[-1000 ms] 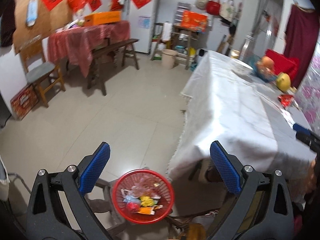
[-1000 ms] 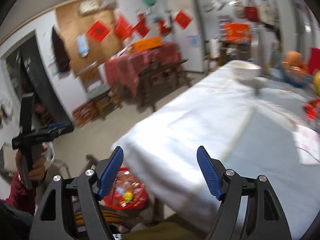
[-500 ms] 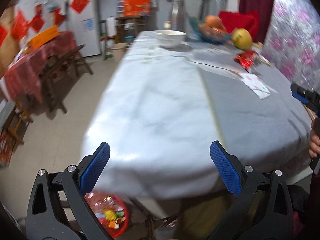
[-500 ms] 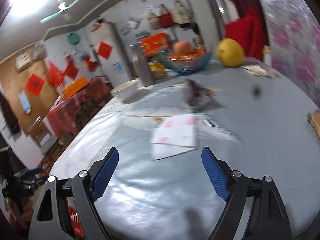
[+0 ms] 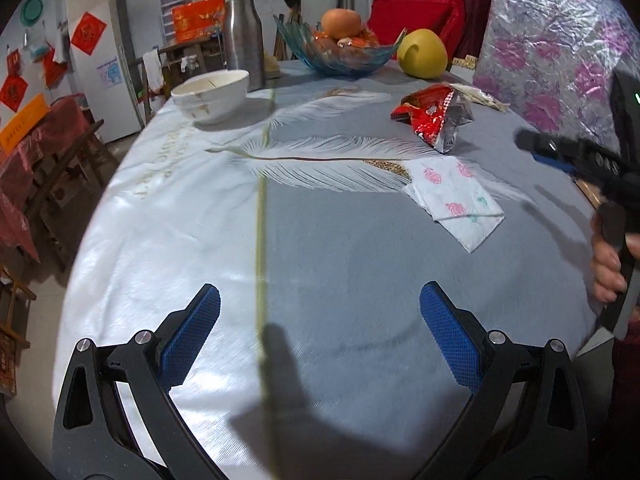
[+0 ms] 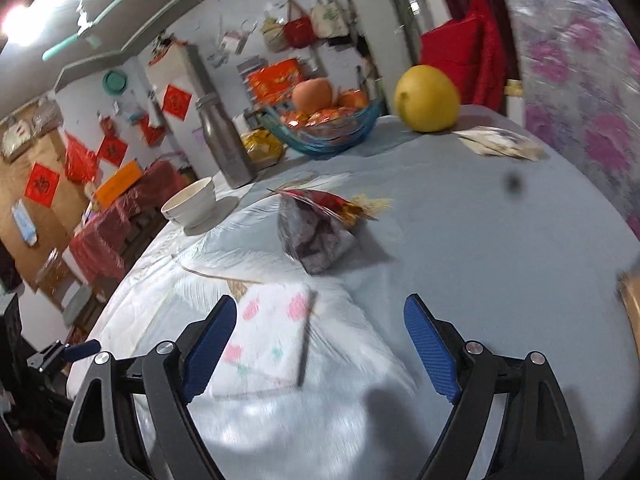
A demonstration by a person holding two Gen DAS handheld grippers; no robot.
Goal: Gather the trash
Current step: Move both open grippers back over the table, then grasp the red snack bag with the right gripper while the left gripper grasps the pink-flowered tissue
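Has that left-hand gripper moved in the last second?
Yes. The left gripper swung from above the floor basket to over the table, now facing the white bowl.

The left gripper [image 5: 320, 336] points downward, jaws wide apart with nothing between them. The right gripper [image 6: 320, 346] also tilts down; its jaws have just been opening and stand wide, gripping nothing. A hand [image 5: 610, 256] grasps the right gripper's handle.
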